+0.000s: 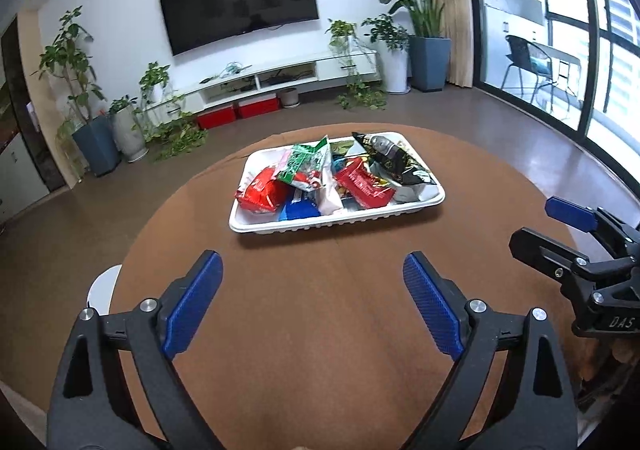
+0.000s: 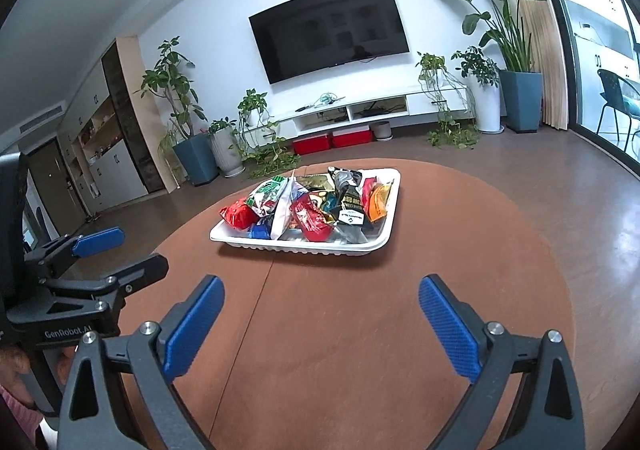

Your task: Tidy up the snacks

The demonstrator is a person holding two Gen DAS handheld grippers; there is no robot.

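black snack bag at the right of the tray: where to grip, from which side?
Probably the black snack bag by its raised upper end, where it tilts above the other packets in the white tray. Come from above with the right gripper, nearer that side, its fingers across the thin crimped edge.

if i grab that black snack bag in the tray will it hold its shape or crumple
The black snack bag looks crinkled, so it likely crumples. Its glossy film may slip. It leans on the pile in the white tray, so neighbours may shift.
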